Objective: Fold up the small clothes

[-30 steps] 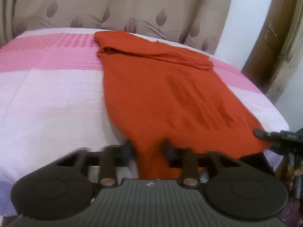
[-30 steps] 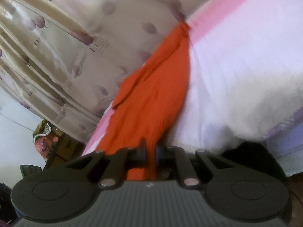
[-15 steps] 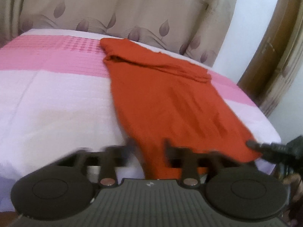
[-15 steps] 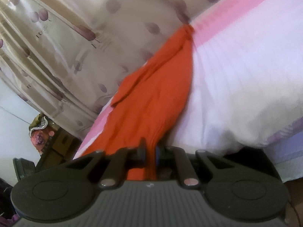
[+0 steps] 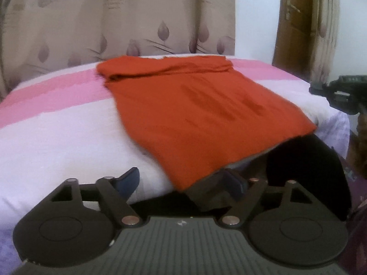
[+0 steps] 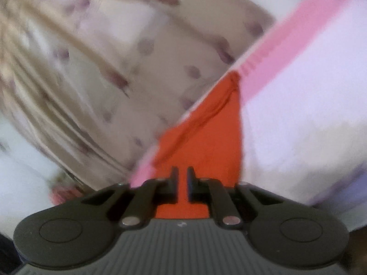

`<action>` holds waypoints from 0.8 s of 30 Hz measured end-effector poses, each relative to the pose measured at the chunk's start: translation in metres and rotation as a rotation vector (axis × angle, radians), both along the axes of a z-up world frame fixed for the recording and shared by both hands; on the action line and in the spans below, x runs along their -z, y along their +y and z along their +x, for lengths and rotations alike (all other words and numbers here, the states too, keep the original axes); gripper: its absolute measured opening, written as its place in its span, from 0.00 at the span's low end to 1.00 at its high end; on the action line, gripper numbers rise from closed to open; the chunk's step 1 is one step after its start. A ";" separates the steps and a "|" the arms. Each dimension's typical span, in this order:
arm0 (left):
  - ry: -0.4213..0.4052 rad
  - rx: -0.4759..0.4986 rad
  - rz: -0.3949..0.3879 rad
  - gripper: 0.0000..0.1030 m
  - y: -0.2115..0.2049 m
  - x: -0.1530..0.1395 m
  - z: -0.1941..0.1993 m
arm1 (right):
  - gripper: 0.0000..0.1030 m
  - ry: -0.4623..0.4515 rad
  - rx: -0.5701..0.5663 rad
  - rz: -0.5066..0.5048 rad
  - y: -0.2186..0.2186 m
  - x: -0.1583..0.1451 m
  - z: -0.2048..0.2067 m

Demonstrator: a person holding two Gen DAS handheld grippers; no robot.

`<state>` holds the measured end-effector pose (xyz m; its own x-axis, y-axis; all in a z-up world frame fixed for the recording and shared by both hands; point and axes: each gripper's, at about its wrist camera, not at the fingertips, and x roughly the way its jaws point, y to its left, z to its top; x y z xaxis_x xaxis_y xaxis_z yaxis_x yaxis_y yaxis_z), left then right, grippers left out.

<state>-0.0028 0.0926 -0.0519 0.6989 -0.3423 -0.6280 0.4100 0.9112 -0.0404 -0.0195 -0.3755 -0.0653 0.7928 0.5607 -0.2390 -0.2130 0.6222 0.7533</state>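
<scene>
The left gripper (image 5: 183, 181) was opening, its fingers off the orange knit garment (image 5: 195, 112) on the pink-and-white bed (image 5: 57, 133); the right gripper (image 6: 182, 183) stayed clamped on its edge.

Curtain (image 5: 119, 23) — faint letter "R", rest unreadable

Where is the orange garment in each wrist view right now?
Left wrist: orange garment spread across centre, near corner draping toward the opening left gripper.
Right wrist: narrow wedge at lower centre, pinched by right gripper.
Shared landmark: pink bedspread stripe.
</scene>
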 end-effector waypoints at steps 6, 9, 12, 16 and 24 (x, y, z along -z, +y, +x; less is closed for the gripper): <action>0.064 -0.022 -0.120 0.68 -0.003 0.003 0.022 | 0.26 0.038 -0.006 -0.107 0.012 0.014 0.003; 0.084 -0.054 -0.141 0.28 0.001 0.002 0.030 | 0.53 0.067 -0.017 -0.122 0.018 0.027 0.009; 0.120 -0.104 -0.197 0.10 0.010 0.003 0.037 | 0.49 0.046 -0.061 -0.128 0.028 0.033 0.015; 0.128 -0.152 -0.239 0.10 0.016 0.000 0.036 | 0.13 0.078 -0.118 -0.186 0.047 0.035 0.024; 0.074 -0.126 -0.182 0.10 0.006 -0.009 0.032 | 0.09 0.075 -0.102 -0.027 0.031 0.036 0.022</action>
